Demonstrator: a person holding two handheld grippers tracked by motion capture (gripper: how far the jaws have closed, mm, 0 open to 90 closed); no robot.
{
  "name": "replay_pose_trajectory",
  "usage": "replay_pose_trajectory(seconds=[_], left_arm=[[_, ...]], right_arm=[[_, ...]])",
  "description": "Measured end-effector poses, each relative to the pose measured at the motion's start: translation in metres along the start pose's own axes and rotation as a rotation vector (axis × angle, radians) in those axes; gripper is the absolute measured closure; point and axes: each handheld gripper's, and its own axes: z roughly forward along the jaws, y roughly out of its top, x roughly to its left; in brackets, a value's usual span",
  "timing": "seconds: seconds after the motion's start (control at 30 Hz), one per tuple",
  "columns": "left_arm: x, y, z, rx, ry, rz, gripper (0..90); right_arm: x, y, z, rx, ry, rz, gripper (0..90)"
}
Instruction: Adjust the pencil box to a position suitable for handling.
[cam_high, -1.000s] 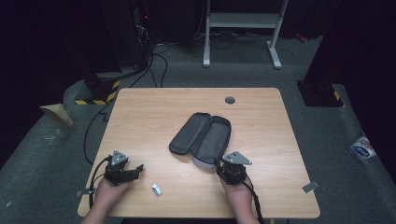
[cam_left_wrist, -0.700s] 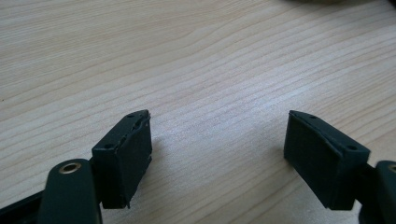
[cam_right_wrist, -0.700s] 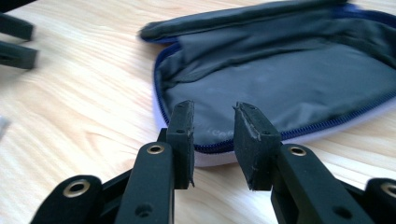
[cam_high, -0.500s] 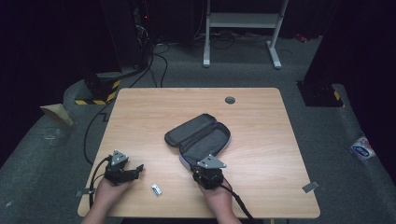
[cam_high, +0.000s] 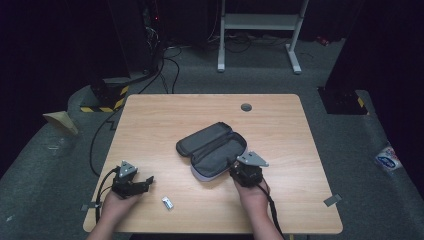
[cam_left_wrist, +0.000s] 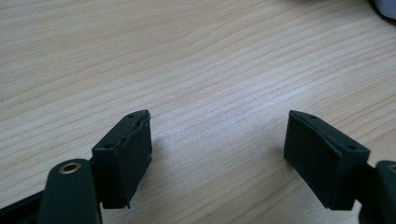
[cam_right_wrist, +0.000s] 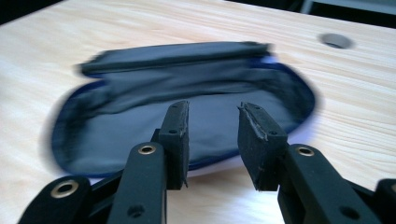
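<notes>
Where grey carpet meets darkness, pale wooden table (cam_high: 165, 120), both grippers open, apparently empty-jawed, beside open pouch (cam_high: 212, 150)

The pencil case (cam_high: 212, 150) is a dark grey, soft, oblong pouch with rounded ends and a blue zip edge. It lies open on the wooden table (cam_high: 165, 117), a little right of the table's middle, set slantwise from near right to far left. Its two halves are spread flat side by side like a book, the lid half toward the far left, the deeper half toward the near right. The lining shows dark and bare in the right gripper view (cam_right_wrist: 196, 116), somewhat blurred, with a pale underside at the near rim
</notes>
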Motion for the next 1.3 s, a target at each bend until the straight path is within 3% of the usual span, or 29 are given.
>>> replay_pose_trajectory(seconds=[0.23,0.5,0.6,0.7,0.97,1.3], left_arm=[[0.000,0.000,0.000,-0.002,0.001,0.000,23.6],[0.000,0.000,0.000,-0.002,0.000,0.000,23.7],[0.000,0.000,0.000,-0.002,0.000,0.000,23.7],[0.000,0.000,0.000,-0.002,0.000,0.000,23.6],[0.000,0.000,0.000,-0.003,-0.001,0.001,24.0],[-0.001,0.000,-0.003,-0.011,-0.013,0.026,37.4]], right_arm=[[-0.037,0.005,0.020,0.026,-0.094,0.061,60.6],[-0.060,0.012,0.047,0.063,-0.114,0.106,65.0],[-0.063,0.010,0.055,0.100,-0.103,0.121,74.2],[-0.060,0.006,0.053,0.110,-0.108,0.107,80.7],[-0.038,-0.008,0.030,0.085,-0.073,0.075,80.9],[-0.002,-0.030,0.001,0.036,-0.005,0.061,76.4]])
